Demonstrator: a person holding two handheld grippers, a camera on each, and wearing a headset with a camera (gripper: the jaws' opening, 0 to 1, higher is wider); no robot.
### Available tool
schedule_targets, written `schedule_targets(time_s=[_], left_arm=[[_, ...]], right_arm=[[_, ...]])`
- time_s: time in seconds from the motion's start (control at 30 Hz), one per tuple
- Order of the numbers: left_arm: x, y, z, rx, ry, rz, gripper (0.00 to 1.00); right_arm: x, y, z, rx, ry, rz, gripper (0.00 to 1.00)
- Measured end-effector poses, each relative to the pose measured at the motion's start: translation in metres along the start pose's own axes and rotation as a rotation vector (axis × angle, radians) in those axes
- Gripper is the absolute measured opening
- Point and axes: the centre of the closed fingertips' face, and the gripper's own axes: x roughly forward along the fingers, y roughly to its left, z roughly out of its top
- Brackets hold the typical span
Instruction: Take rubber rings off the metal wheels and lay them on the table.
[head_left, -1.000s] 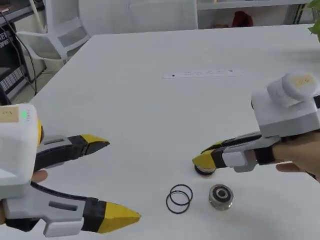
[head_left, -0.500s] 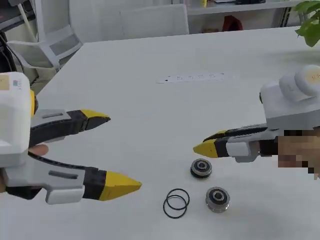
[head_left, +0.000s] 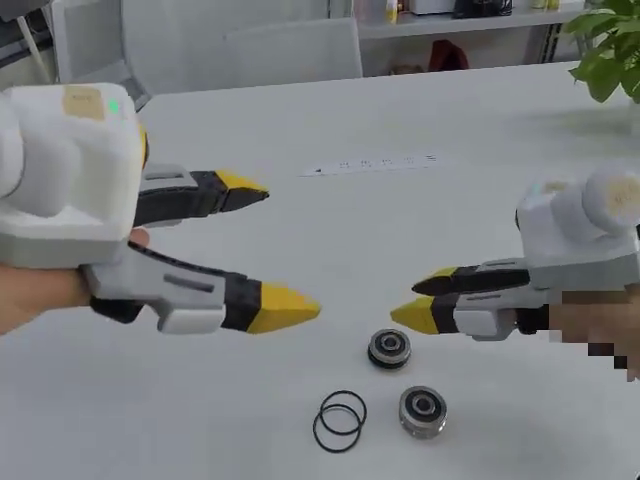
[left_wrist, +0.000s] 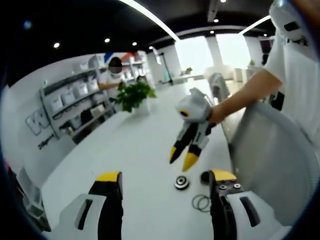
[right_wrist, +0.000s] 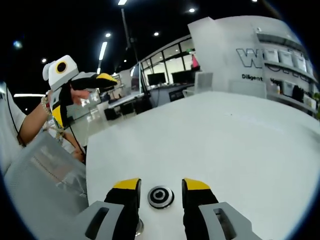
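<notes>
While both tools hung above the white worktop (head_left: 430, 200), the left hand-held gripper (head_left: 285, 250) kept its jaws spread wide with nothing between them. The right hand-held gripper (head_left: 408, 300) had its jaws a little apart and also held nothing. The two pointed toward each other, well apart. Two metal wheels lay flat on the worktop. The far wheel (head_left: 389, 348) sat just below the right hand-held gripper's yellow tips, clear of them, and the near wheel (head_left: 423, 411) lay close by, nearer the person. Two thin black rubber rings (head_left: 340, 420) lay overlapping on the worktop just left of the near wheel, not touching it. In the right gripper view the far wheel showed in the gap between that tool's jaws, resting on the worktop.
</notes>
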Motion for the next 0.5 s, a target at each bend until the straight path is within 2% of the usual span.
schedule_targets(time_s=[0.13, 0.3, 0.4, 0.5], left_arm=[[0.017, 0.008, 0.010, 0.010, -0.022, -0.007, 0.69], [0.038, 0.008, 0.018, 0.012, -0.048, -0.045, 0.66], [0.051, 0.009, 0.018, 0.004, -0.054, -0.063, 0.65], [0.065, 0.010, 0.013, 0.002, -0.051, -0.070, 0.61]], right_arm=[[0.003, -0.002, -0.012, 0.000, 0.032, 0.007, 0.31], [0.004, -0.004, -0.025, -0.030, 0.079, 0.007, 0.31], [0.006, -0.005, -0.029, -0.043, 0.092, 0.007, 0.30], [0.008, -0.008, -0.036, -0.063, 0.114, 0.010, 0.29]])
